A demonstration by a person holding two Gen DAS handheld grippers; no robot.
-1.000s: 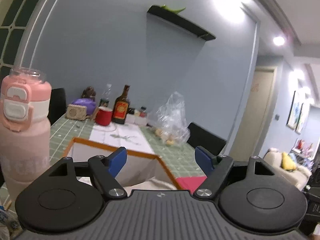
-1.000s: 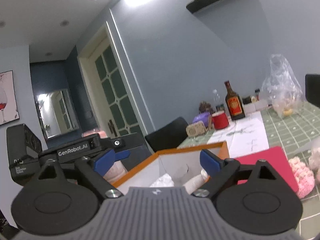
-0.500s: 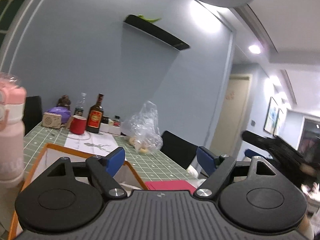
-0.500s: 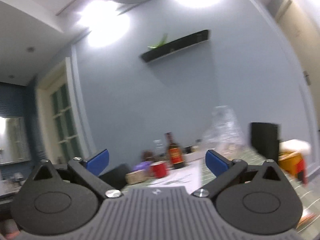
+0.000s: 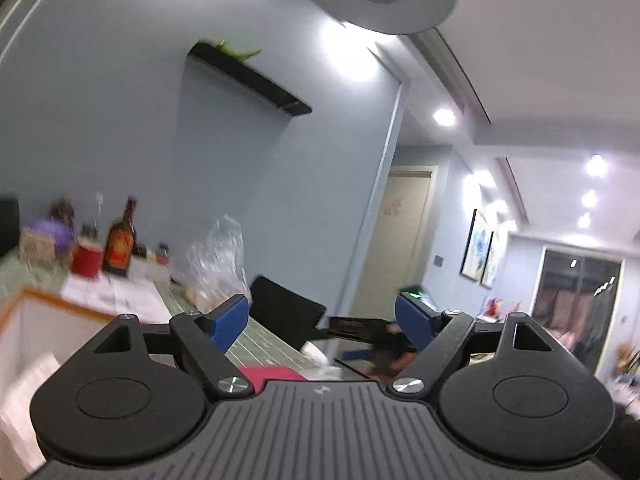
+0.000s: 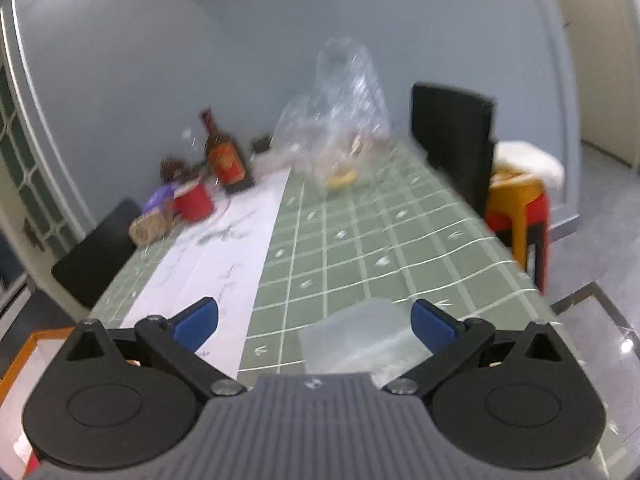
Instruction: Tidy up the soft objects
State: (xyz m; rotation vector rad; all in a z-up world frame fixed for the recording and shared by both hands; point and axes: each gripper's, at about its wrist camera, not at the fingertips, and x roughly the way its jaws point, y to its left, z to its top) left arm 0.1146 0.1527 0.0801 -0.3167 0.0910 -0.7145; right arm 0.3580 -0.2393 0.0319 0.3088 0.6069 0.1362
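My left gripper [image 5: 322,320] is held level over the table's near end, its jaws wide apart with nothing between them. To its left is a white box with an orange rim [image 5: 24,300]; a pink-red mat [image 5: 268,372] lies just ahead. My right gripper [image 6: 316,324] tilts down at the green checked tablecloth [image 6: 360,248], open. A pale translucent packet [image 6: 356,340] lies on the cloth between its blue fingertips, apart from both. The orange-rimmed box [image 6: 24,352] shows at that view's lower left. Blurred, the right gripper [image 5: 372,344] also appears in the left wrist view.
At the table's far end stand a brown bottle [image 6: 224,156], a red cup [image 6: 194,202], a small wooden box [image 6: 146,230] and a clear plastic bag [image 6: 340,132]. A white paper [image 6: 224,256] lies mid-table. A black chair [image 6: 452,128] and stacked stools [image 6: 520,208] flank the right edge.
The left view has swung right: the pink bottle is gone from it and the right gripper has come in. The right gripper has tipped down from the wall to the tabletop, over the packet.
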